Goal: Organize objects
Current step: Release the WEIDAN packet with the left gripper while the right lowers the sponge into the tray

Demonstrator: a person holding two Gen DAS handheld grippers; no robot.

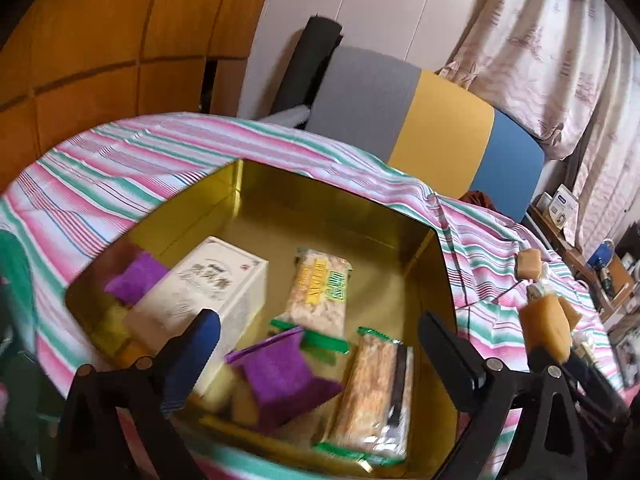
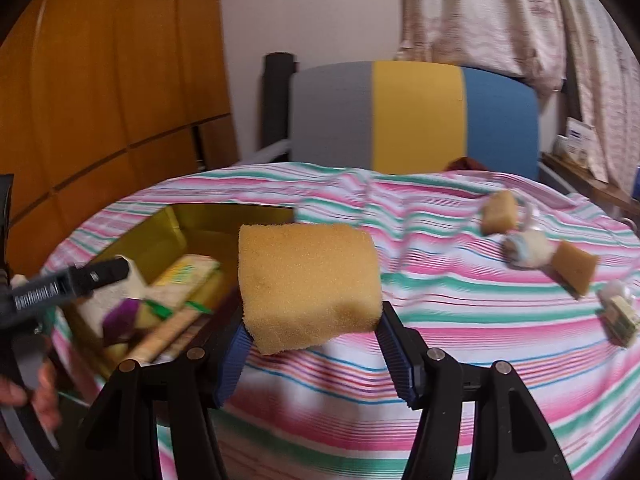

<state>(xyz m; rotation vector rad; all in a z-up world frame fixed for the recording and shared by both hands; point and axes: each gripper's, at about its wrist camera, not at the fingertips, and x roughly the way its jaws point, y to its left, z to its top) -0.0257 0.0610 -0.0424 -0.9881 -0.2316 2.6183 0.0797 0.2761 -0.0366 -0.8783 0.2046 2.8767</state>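
Right gripper [image 2: 312, 344] clamped on a sponge [image 2: 308, 280], raised over the striped cloth [image 2: 460, 340] just right of the tin [image 2: 176, 224], likely bound for it. Left gripper [image 1: 320, 344] spread wide, empty, above the tin's snacks [image 1: 320, 292] and box [image 1: 208, 292]; loose sponges [image 2: 498, 212] far right

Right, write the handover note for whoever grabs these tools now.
Left tool: open, empty, over the gold tin.
Right tool: shut on a tan sponge, held above the striped cloth beside the tin.
Done: white box, two snack packs and purple-topped sponges are in the tin.
Left: drop the held sponge in, then collect two more sponges and the small wrapped items on the cloth to the right.
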